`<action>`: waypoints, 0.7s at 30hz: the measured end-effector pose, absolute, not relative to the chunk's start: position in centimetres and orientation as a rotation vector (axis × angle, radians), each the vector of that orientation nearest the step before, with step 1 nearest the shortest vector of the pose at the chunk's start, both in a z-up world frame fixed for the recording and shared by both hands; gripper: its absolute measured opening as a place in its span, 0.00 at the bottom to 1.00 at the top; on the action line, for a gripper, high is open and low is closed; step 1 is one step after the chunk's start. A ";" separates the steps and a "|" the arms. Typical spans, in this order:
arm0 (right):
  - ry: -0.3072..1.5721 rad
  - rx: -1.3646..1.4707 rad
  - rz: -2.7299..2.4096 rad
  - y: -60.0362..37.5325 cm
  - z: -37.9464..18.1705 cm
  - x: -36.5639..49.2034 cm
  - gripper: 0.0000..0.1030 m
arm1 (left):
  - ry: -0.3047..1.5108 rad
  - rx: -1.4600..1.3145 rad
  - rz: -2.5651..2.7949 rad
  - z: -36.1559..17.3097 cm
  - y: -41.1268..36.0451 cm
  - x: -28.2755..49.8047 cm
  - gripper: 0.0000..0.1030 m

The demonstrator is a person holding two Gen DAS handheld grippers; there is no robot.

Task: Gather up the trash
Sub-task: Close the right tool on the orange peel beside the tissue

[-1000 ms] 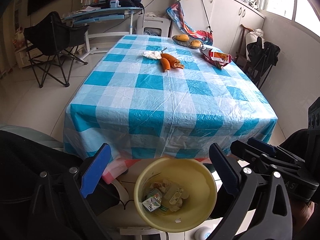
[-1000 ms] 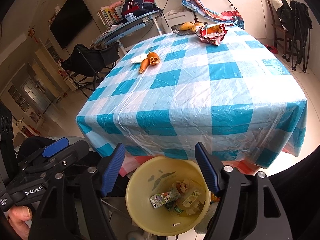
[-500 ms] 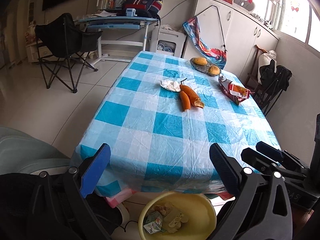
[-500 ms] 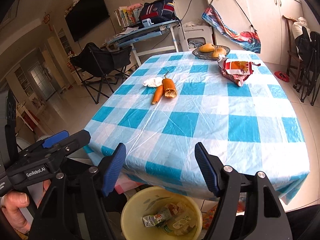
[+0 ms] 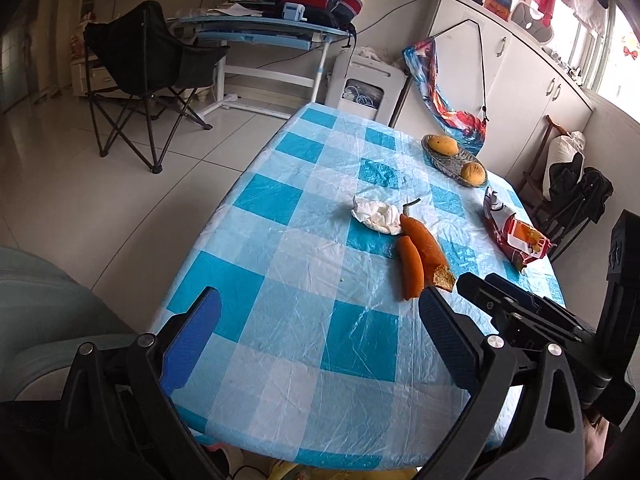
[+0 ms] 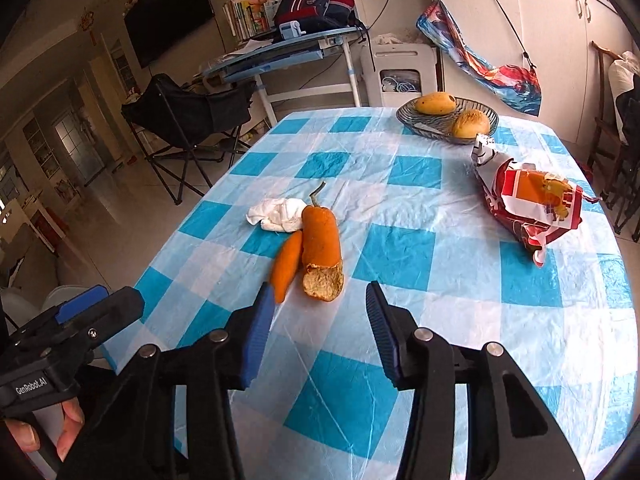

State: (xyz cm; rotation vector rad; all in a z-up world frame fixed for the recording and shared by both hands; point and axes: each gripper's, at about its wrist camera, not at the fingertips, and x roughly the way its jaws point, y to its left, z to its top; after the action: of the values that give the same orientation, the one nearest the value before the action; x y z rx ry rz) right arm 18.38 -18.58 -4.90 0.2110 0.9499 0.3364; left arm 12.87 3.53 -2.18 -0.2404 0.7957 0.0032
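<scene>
1. The left gripper [image 5: 316, 336] hangs over the near edge of the blue-and-white checked plastic tablecloth [image 5: 280, 264], its blue-padded jaws spread wide with nothing between them.
2. Ahead of it and to its right lies the trash: a crumpled white tissue [image 6: 278, 214], touching it two pieces of orange fruit peel [image 6: 320, 240], and further right, well apart, a crushed red-and-orange snack wrapper [image 6: 536, 204].
3. The right gripper [image 6: 318, 320] points down at the peel, just short of it; its jaws have just been closing to a middling gap and nothing sits between them.
4. My reading is that the step in hand is the reach for the peel. It would go best with the gap widened again to take the broad piece, and both pads brought low onto the cloth so the two peels come up together without snagging the plastic.
5. Beyond the wrapper, a ribbed glass dish [image 6: 430, 126] holds two yellow-orange fruits [image 6: 434, 104]; these look whole, so I judge they stay.
6. The yellow rim [image 5: 288, 472] at the table's near edge, below the left gripper, is probably the bin; its contents are hidden.
</scene>
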 end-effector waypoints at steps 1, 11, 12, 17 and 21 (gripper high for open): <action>0.953 0.217 0.334 -18.5 -5.2 18.9 0.44 | 0.795 -0.242 0.005 -2.2 3.4 13.5 0.93; 1.026 0.223 0.374 -18.0 -6.9 21.9 0.29 | 0.801 -0.253 0.027 -3.7 1.3 20.4 0.93; 1.022 0.205 0.381 -18.0 -6.7 21.7 0.23 | 0.805 -0.258 0.029 -4.0 1.0 21.1 0.93; 1.036 0.207 0.366 -19.9 -6.2 20.3 0.10 | 0.838 -0.240 0.011 -5.2 -0.5 24.2 0.93; 1.050 0.254 0.343 -21.7 -6.6 19.4 0.10 | 0.881 -0.242 0.012 -6.5 -1.0 25.8 0.93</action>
State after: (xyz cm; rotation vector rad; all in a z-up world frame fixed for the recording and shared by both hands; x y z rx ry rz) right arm 19.39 -21.71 -6.58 0.2544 1.0499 0.3431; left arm 25.80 -1.00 -6.50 -0.2422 0.8813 0.0119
